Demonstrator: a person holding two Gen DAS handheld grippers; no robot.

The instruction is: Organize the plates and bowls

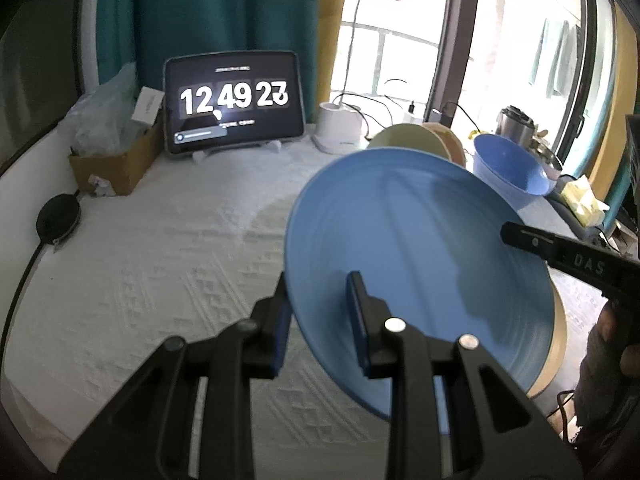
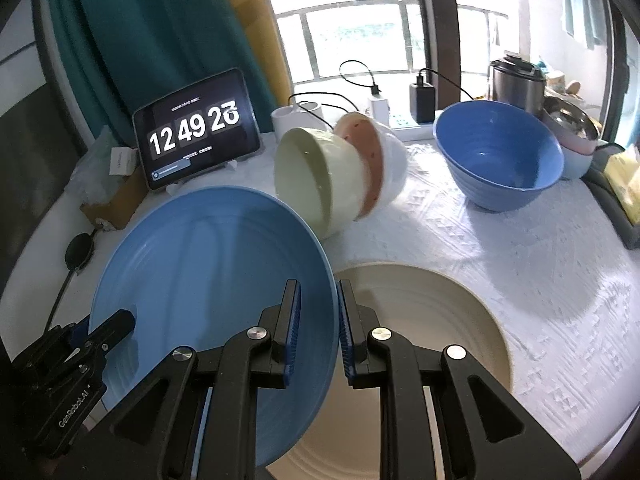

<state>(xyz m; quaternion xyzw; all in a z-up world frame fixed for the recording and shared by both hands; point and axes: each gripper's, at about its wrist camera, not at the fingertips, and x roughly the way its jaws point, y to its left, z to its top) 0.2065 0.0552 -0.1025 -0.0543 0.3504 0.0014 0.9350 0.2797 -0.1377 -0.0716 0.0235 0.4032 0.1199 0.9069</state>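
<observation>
A blue plate (image 1: 420, 232) (image 2: 200, 260) hangs tilted above the white tablecloth, held at opposite rims. My left gripper (image 1: 320, 314) is shut on its near-left rim, and my right gripper (image 2: 318, 320) is shut on its right rim. Each gripper shows in the other's view: the right gripper (image 1: 560, 252), the left gripper (image 2: 80, 344). A cream plate (image 2: 432, 320) (image 1: 560, 344) lies flat on the cloth, partly under the blue plate. Behind it, nested green, pink and white bowls (image 2: 320, 176) (image 1: 404, 140) lie on their side. A blue bowl (image 2: 496, 156) (image 1: 508, 168) stands upright at the right.
A tablet showing a clock (image 1: 234, 100) (image 2: 196, 128) stands at the back, beside a cardboard box (image 1: 116, 164) of bags. A white lamp base (image 1: 340, 124), chargers with cables (image 2: 422, 100), a steel pot (image 2: 518, 80) and a tissue pack (image 2: 624, 180) line the back and right edges. A black disc with a cable (image 1: 58, 220) lies left.
</observation>
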